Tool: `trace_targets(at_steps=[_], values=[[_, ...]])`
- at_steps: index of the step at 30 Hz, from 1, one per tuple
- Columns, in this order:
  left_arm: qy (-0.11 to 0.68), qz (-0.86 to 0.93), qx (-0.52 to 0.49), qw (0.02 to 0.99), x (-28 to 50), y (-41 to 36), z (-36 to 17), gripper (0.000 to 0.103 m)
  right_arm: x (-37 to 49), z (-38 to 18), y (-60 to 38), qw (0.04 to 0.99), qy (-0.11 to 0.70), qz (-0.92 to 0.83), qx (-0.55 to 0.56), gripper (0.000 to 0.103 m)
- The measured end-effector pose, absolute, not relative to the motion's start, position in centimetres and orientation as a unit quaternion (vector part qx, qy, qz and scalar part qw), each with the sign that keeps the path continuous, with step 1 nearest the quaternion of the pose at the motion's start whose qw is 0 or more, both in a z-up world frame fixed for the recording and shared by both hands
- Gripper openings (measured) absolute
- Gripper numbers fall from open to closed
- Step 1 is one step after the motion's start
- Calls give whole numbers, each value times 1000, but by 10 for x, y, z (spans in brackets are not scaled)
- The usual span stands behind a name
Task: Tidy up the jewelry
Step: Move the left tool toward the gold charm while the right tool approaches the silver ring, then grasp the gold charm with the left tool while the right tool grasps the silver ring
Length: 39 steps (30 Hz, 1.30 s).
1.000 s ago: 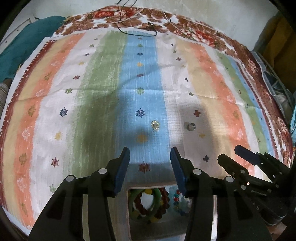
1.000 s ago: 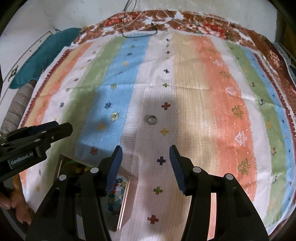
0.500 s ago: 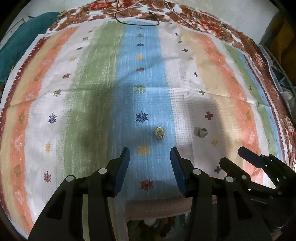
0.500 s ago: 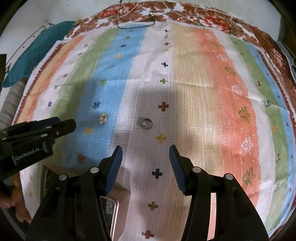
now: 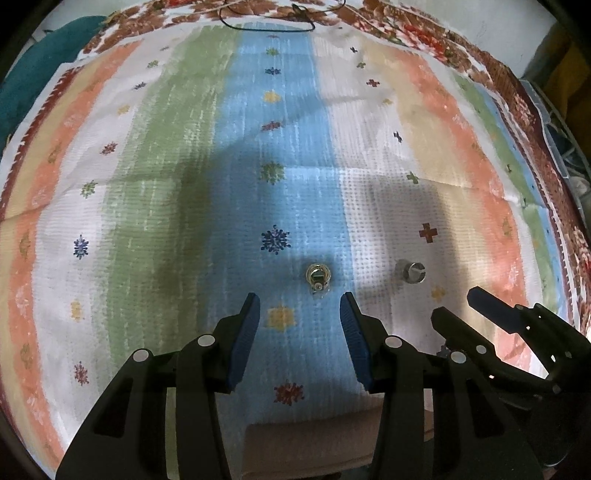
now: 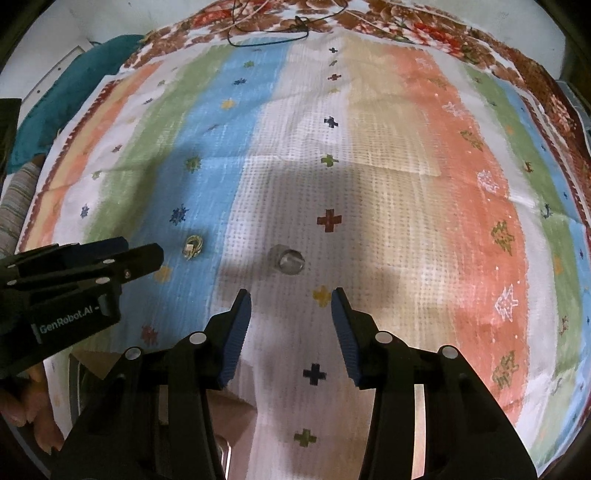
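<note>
Two small rings lie on a striped cloth. A gold ring (image 5: 317, 277) rests on the blue stripe, just beyond my left gripper (image 5: 300, 309), which stands open with nothing between its pads. A silver ring (image 5: 410, 272) lies on the white stripe to its right. In the right wrist view the silver ring (image 6: 286, 259) sits just ahead of my right gripper (image 6: 291, 303), whose jaws are closing with nothing between them. The gold ring (image 6: 192, 246) shows there beside the left gripper (image 6: 140, 254). The right gripper (image 5: 465, 306) enters the left wrist view at lower right.
The pinkish rim of a jewelry box (image 5: 306, 435) lies under both grippers at the near edge. A black cord (image 6: 266, 35) lies at the cloth's far end. Teal fabric (image 6: 55, 107) sits off the left side. Fingers of a hand (image 6: 22, 406) show at lower left.
Both grippers have moved forward and down towards the rings, which now look larger and closer. The box has slipped almost out of view beneath them. The right jaws have narrowed slightly.
</note>
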<state>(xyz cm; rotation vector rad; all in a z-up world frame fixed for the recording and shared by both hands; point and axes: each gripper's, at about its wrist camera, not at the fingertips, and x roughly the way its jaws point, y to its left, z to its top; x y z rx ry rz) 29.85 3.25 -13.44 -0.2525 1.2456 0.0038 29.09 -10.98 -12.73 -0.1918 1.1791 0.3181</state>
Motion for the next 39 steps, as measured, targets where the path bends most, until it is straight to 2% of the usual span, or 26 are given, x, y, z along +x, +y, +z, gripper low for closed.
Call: trace_targets(at_steps=[13,17,20,25,28,30,33,39], values=[[601,-16,-126,789,321,28,-151,39,311,-145,-102,808,564,146,-93,42],[611,-25,-141,779,326,28,-160,36,318,-151,-101,806,567,144,-91,38],[616,-19,-148,774,328,30,-165,29,322,-153,-100,805,568,144,-93,36],[620,-21,-149,770,332,28,-171,29,327,-159,-99,806,567,143,-94,31],[618,-22,-146,773,334,26,-172,29,328,-160,-96,806,565,145,-98,26],[617,-20,-138,774,335,25,-173,23,327,-162,-92,805,565,147,-106,21],[616,-17,-120,778,334,22,-175,16,325,-163,-89,804,564,149,-117,21],[615,-21,-131,778,333,27,-174,15,325,-161,-92,803,565,153,-111,21]])
